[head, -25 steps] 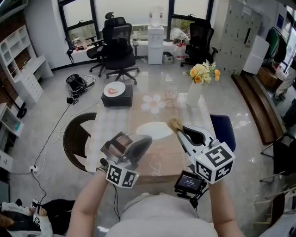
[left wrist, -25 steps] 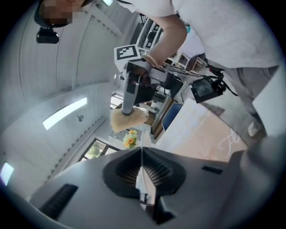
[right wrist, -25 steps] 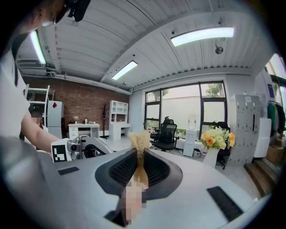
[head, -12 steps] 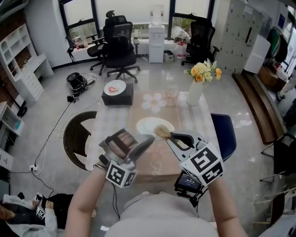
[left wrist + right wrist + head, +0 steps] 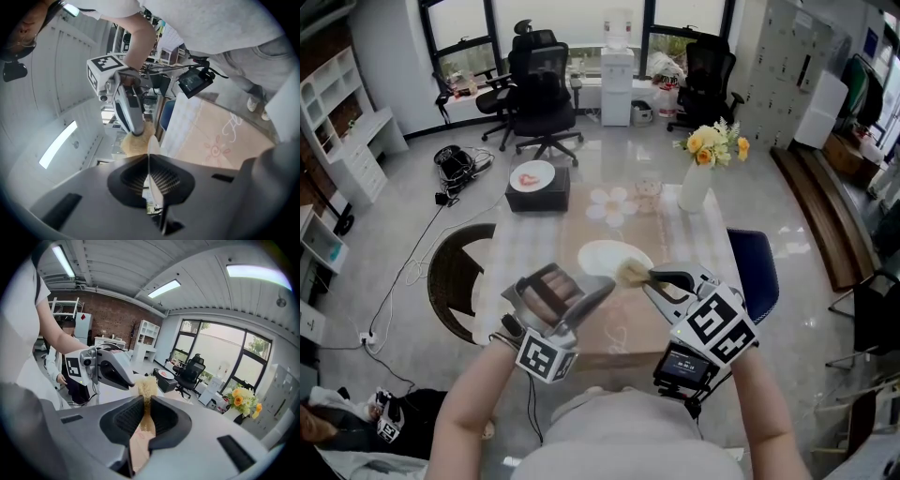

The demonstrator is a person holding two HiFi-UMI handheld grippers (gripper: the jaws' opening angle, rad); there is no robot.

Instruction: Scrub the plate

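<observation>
Tan scrubber [image 5: 630, 273] in right tool [image 5: 655, 276] touches plate [image 5: 602, 253] in left tool [image 5: 598, 287].

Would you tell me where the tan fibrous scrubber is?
Head view, right of centre: the scrubber, clamped in the right gripper, at the round white plate's rim.

The left gripper [image 5: 600, 286] meets a white plate [image 5: 602, 255] at its jaw tips; a tan scrubber [image 5: 632, 273], clamped at the tips of the right gripper [image 5: 655, 277], touches the plate.
</observation>
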